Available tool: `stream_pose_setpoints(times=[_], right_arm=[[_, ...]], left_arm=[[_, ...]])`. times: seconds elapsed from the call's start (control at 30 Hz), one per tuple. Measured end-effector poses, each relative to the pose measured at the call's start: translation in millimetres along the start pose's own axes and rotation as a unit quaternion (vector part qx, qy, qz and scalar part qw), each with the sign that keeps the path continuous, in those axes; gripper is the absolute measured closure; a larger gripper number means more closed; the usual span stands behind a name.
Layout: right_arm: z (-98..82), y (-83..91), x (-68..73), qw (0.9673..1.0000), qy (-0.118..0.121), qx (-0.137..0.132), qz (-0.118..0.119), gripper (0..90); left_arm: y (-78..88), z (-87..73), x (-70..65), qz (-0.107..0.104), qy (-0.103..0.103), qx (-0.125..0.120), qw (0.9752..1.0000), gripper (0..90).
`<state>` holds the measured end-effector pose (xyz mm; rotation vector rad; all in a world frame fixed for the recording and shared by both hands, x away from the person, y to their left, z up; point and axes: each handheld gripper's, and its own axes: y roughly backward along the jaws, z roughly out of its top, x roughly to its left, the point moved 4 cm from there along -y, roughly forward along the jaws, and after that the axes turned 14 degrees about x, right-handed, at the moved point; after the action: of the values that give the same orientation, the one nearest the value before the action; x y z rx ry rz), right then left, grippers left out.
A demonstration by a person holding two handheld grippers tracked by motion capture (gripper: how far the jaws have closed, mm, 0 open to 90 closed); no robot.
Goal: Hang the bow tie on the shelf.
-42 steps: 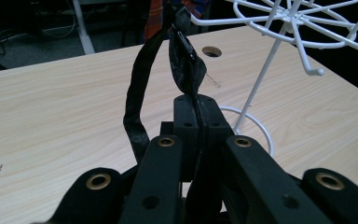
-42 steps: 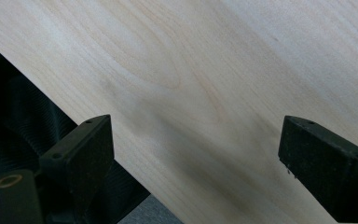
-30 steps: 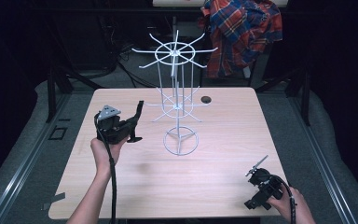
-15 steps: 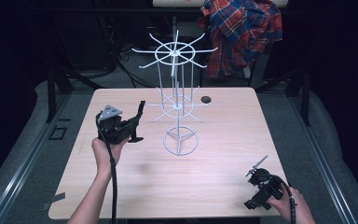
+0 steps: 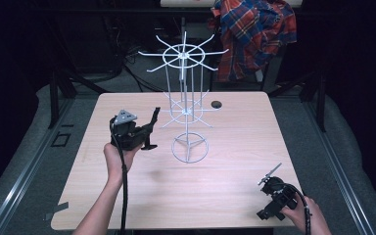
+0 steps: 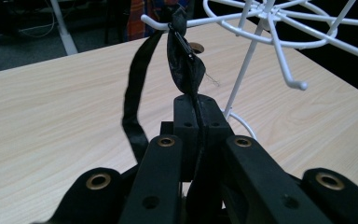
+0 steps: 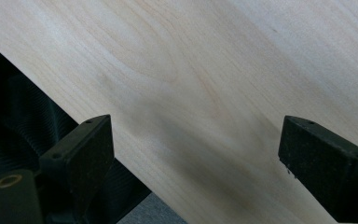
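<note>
Pale wooden table [image 5: 235,161] beneath the left tool [image 5: 151,129] and the right tool [image 5: 269,192]. Small dark round hole [image 5: 216,104] in the table top, beyond the left tool and off to its right. Red and blue plaid shirt [image 5: 254,34] hanging past the table's far edge, well beyond both tools. Grey floor mat [image 5: 39,161] out to the left tool's left side. Dark cables [image 5: 112,73] on the floor, farther off.

A wire rack [image 5: 186,105] stands mid-table [image 5: 225,186]; a shirt [image 5: 254,34] hangs behind.
</note>
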<state>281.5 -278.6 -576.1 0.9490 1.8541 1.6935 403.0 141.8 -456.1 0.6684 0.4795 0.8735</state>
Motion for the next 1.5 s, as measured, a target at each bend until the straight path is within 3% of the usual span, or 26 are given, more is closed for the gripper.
stream_pose_setpoints(times=[0.17, 0.2, 0.27, 0.3, 0.33, 0.47, 1.03, 1.5], right_arm=[[0.2, -1.4, 1.2, 0.9999, -0.006, -0.011, 0.002, 9.8], [0.8, -3.5, 3.0, 0.9995, -0.016, -0.026, 0.007, 9.8], [0.3, -0.4, 0.9, 1.0, -0.001, -0.003, -0.001, 9.8], [0.8, -1.9, 2.8, 0.9998, -0.015, -0.015, -0.002, 9.8], [0.7, -0.3, 1.2, 1.0, -0.002, -0.002, -0.002, 9.8], [1.4, -0.8, 2.0, 1.0, -0.001, -0.003, 0.001, 9.8], [1.2, -0.5, 1.9, 1.0, 0.0, -0.002, -0.001, 9.7], [1.3, -1.0, 1.9, 1.0, 0.0, -0.003, 0.0, 9.6]], left_arm=[[-3.5, -3.1, 2.6, 0.003, 0.005, 0.006, 1.0, 87.8], [-3.8, -3.5, 2.8, 0.004, 0.005, 0.008, 1.0, 87.8], [-4.6, -4.6, 3.5, 0.005, 0.004, 0.012, 0.9999, 87.8], [-5.2, -5.1, 4.0, 0.006, 0.006, 0.013, 0.9999, 87.8], [-5.5, -5.6, 4.8, 0.006, 0.007, 0.014, 0.9999, 87.9], [-6.4, -7.4, 8.9, 0.006, 0.013, 0.015, 0.9998, 87.8], [-25.4, -18.2, 17.1, 0.0, 0.02, 0.059, 0.9981, 86.6], [-35.7, -24.2, 21.5, 0.009, 0.023, 0.075, 0.9968, 83.3]])
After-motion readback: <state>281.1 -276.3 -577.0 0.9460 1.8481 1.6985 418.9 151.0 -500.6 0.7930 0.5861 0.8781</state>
